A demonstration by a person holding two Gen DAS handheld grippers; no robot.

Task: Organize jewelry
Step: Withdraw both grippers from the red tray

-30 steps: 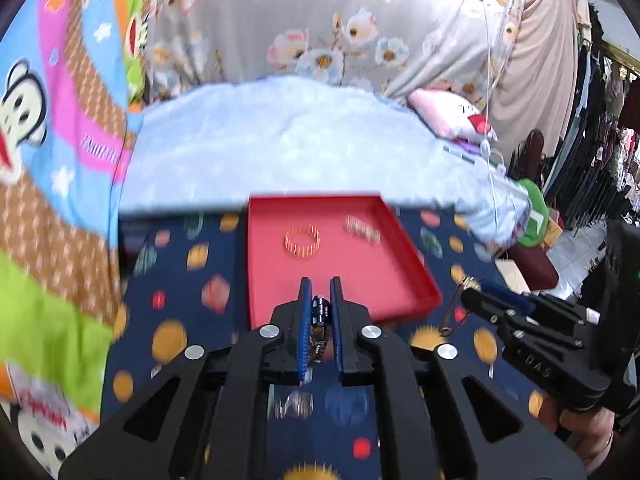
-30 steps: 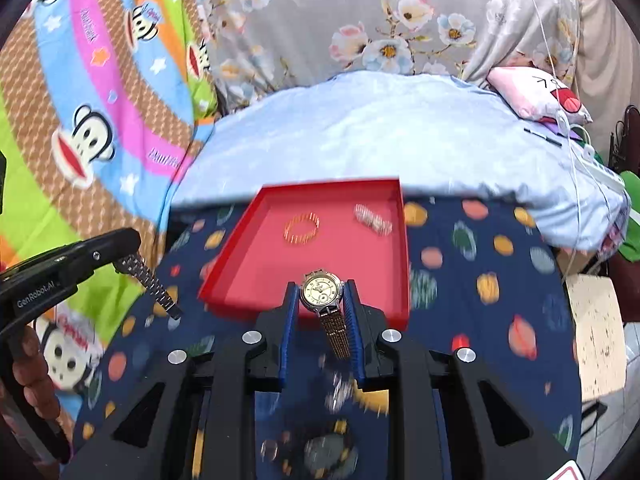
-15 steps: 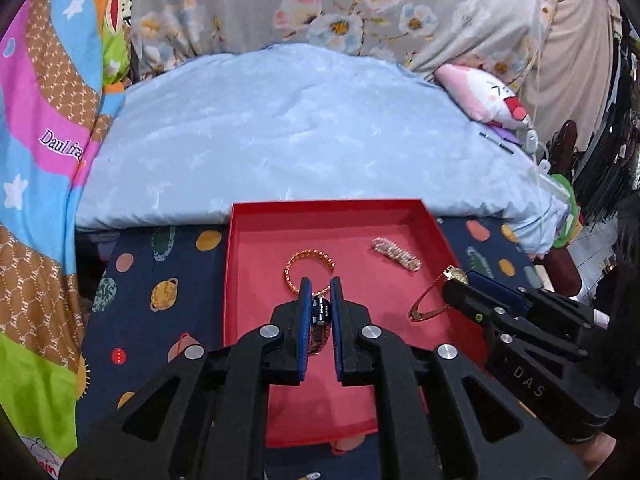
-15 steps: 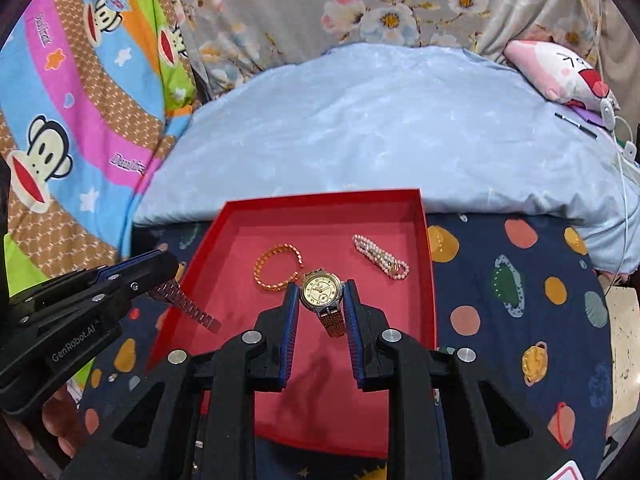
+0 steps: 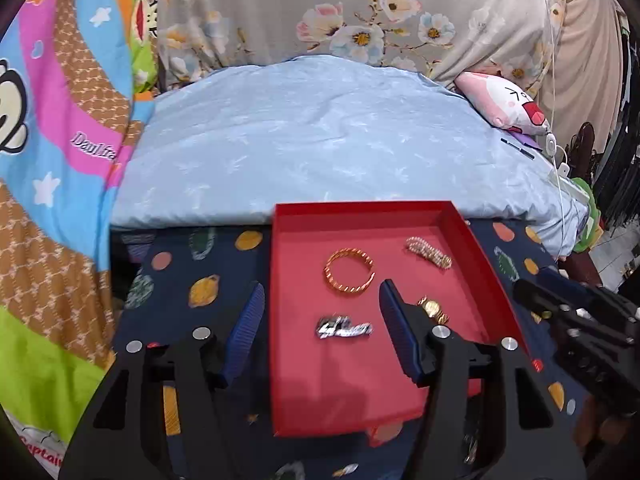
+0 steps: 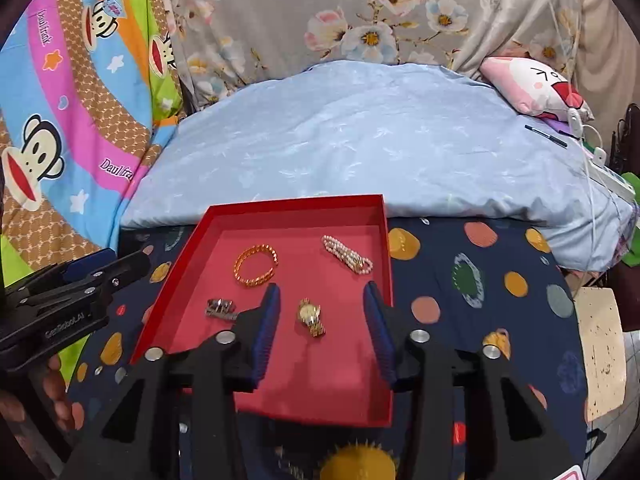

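Note:
A red tray [image 5: 360,408] [image 6: 184,264] lies on a dark blue cloth. In it lie a gold bangle [image 5: 349,272] [image 6: 256,265], a pearl bracelet [image 5: 429,252] [image 6: 347,254], a silver watch [image 5: 344,328] [image 6: 221,308] and a gold watch [image 5: 431,309] [image 6: 310,316]. My left gripper [image 5: 320,306] is open and empty above the silver watch. My right gripper [image 6: 320,304] is open and empty above the gold watch. Each gripper also shows in the other's view: the right one [image 5: 576,320], the left one [image 6: 76,280].
The dark blue cloth [image 6: 460,280] with coloured spots covers the table. A bed with a light blue sheet [image 5: 328,140] lies behind it, with a pink plush pillow [image 6: 536,88] at the right. A cartoon-print blanket [image 6: 72,100] hangs at the left.
Both grippers have opened. The silver watch has dropped from the left gripper into the tray, and the gold watch from the right gripper.

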